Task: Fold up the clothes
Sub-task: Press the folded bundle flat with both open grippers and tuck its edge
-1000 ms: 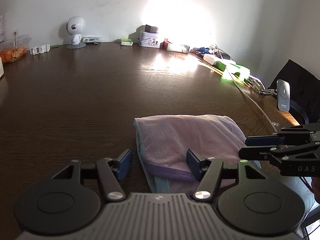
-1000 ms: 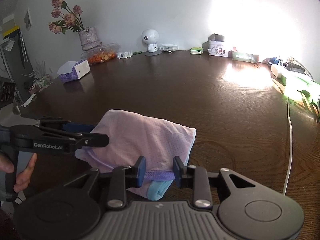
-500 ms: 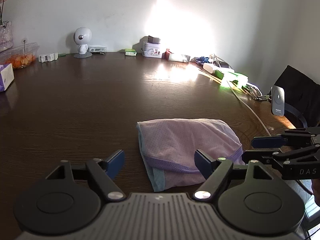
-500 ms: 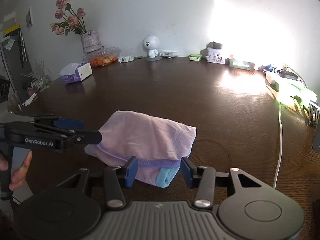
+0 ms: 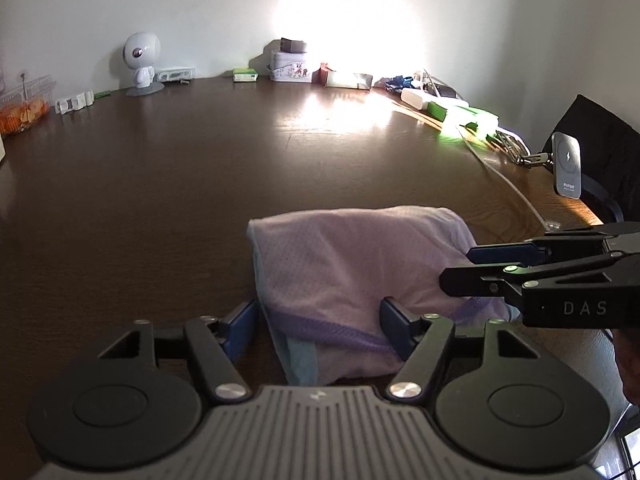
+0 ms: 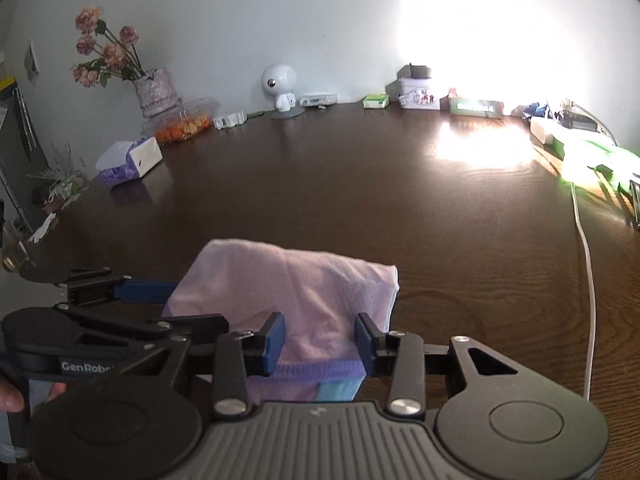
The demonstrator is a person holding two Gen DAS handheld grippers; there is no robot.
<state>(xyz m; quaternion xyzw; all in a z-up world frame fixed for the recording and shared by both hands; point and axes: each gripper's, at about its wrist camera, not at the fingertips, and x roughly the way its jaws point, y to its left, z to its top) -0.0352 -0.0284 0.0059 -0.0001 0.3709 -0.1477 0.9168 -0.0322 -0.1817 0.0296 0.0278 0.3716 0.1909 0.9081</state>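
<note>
Between the spread fingers of the left gripper (image 5: 318,326) and of the right gripper (image 6: 320,338), the folded lilac garment (image 5: 352,276) is lying on the dark surface (image 5: 160,184), its purple hem nearest them.

Pale lilac mesh garment (image 5: 352,264) lies folded into a compact bundle on the near part of the dark table, purple band and a light blue patch along its near edge.

Black linkages, blue fingers (image 5: 241,322)
</note>
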